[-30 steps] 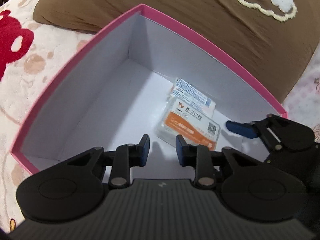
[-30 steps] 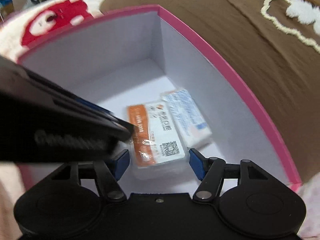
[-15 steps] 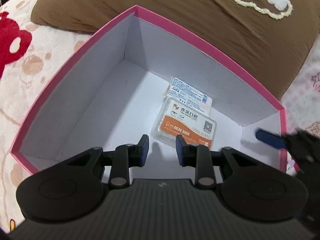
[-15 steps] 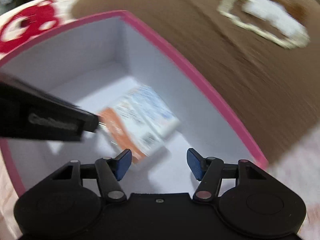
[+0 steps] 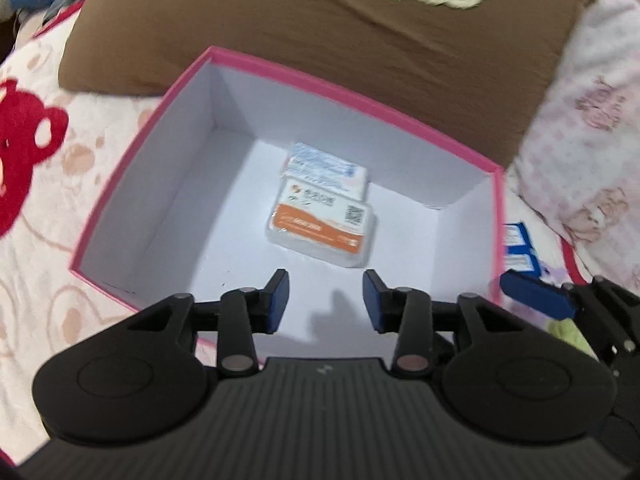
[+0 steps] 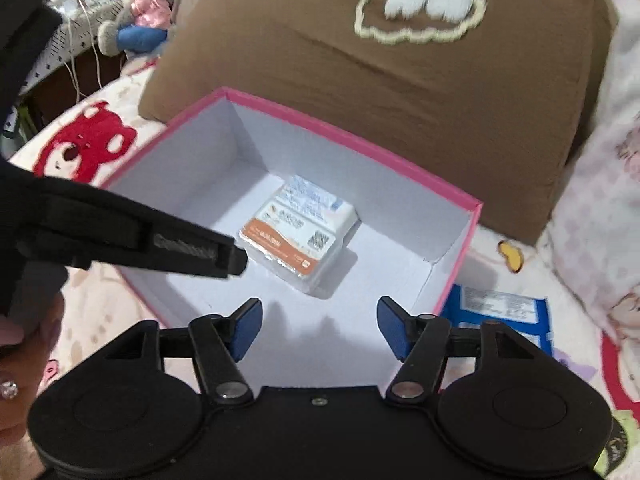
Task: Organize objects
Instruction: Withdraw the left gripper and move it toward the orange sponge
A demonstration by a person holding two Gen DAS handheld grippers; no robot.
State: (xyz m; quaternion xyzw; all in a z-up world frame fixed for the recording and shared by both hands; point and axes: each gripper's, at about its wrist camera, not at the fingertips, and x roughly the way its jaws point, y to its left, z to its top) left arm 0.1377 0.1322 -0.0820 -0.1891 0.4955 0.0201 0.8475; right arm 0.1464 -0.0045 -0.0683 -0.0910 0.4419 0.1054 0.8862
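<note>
Inside the pink box [image 5: 352, 98], on its white floor, lie two small packets touching each other: an orange-and-white packet [image 5: 320, 228] with a square code on its label, and a blue-and-white packet [image 5: 326, 166] tucked against it at its twelve o'clock side, toward the far wall. Both rest nearer the box's far right corner than its left. The box stands on a bed with a pink patterned blanket [image 5: 48, 216], and a brown pillow [image 5: 320, 28] sits at twelve o'clock behind it.

The left gripper [image 5: 325, 306] hovers over the near edge of the box, its fingers spreading apart with nothing between them. The right gripper [image 6: 320, 330] hangs likewise above the near side, fingers widening and empty. At three o'clock from the box, outside its right wall, a blue packet [image 6: 500, 312] lies on the blanket. A stuffed toy [image 6: 136, 28] shows at eleven o'clock in the right wrist view.
</note>
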